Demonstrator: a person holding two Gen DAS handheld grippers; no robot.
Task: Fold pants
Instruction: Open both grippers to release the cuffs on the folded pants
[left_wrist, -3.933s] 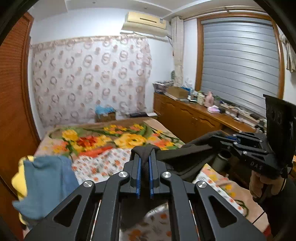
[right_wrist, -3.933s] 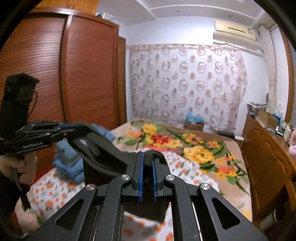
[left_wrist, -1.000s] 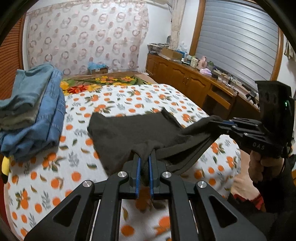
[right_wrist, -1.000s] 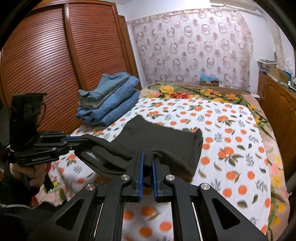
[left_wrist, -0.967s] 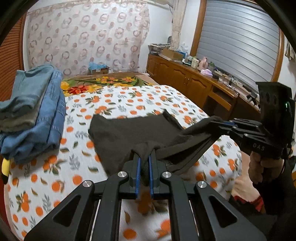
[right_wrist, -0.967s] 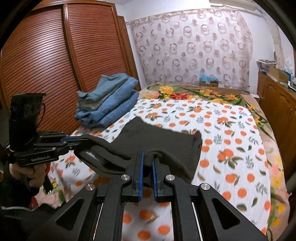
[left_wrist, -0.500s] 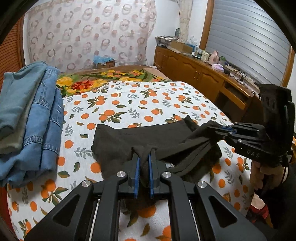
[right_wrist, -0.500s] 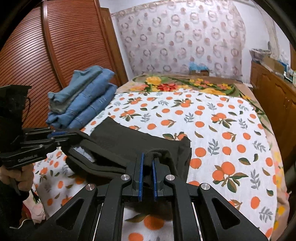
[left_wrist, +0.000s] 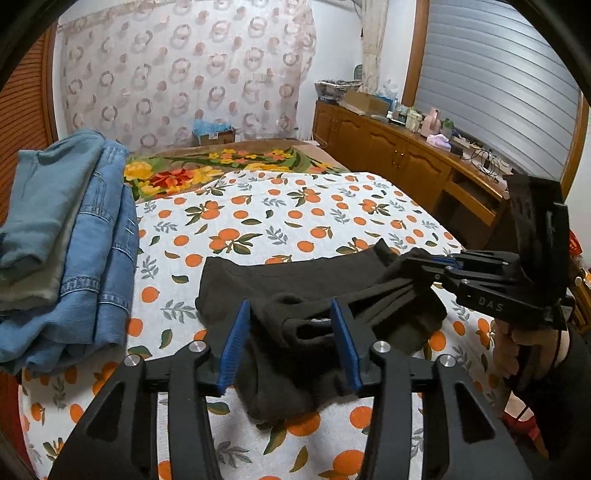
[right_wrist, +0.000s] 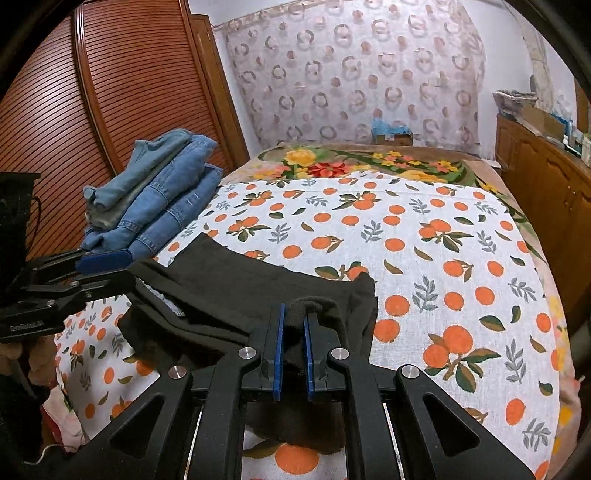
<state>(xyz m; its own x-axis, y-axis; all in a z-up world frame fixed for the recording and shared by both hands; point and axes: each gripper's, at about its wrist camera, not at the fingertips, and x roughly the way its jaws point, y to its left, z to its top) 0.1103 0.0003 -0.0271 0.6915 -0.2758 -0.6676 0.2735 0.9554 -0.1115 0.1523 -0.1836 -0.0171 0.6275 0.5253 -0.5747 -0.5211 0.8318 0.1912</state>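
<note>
The dark pants (left_wrist: 295, 280) lie spread on the bed (right_wrist: 424, 236), over its orange-print sheet, with the near edge bunched up toward both tools; the left gripper (left_wrist: 291, 339) has its jaws spread wide, blue pads well apart, and the crumpled near hem sits loosely between them without being pinched; whether the cloth touches either pad I cannot tell. The right gripper (right_wrist: 291, 349) has its jaws drawn in tight on a thick fold of the same pants, the fabric bulging up above the blue pads; from the left camera that right tool reaches in from the right side, a taut ridge of cloth running from its jaws across toward the open left jaws. Beyond both sets of jaws the rest of the garment lies flat, its far edge straight across the sheet. To the left of the left jaws, and well apart from the pants, sits a stack of folded jeans (left_wrist: 70, 240), pale denim over darker blue; farther off, past the jaws, a flowered blanket (right_wrist: 369, 162) covers the head of the bed.
</note>
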